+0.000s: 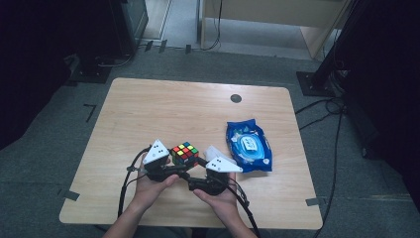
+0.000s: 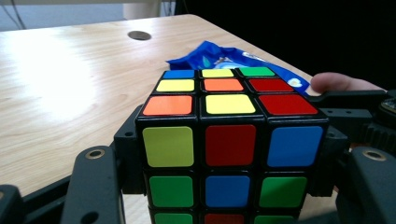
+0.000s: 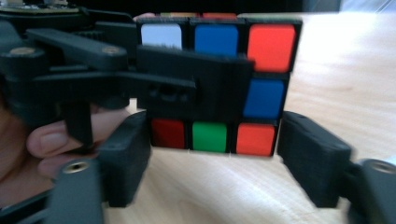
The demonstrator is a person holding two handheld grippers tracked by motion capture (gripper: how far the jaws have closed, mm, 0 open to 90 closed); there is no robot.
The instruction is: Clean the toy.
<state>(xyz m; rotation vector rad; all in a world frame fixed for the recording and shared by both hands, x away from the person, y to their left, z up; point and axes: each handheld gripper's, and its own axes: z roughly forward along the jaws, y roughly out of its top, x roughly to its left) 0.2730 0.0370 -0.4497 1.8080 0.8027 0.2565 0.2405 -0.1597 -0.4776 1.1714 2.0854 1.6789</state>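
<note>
Grey carpet surrounds a pale wooden counter [image 1: 148,114]. At its near edge, the left tongs [image 2: 224,154] pinch a scrambled, multicoloured puzzle cube [image 1: 184,153] by its sides. The right tongs [image 3: 212,156] flank the cube's bottom layer, jaws close but slightly spread. At three o'clock from the cube lies a blue plastic wet-wipes pack [image 1: 249,145].

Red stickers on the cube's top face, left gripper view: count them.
2. Both sit on the right column of the cube top face: one in the near right corner, one just behind it in the middle row.
</note>
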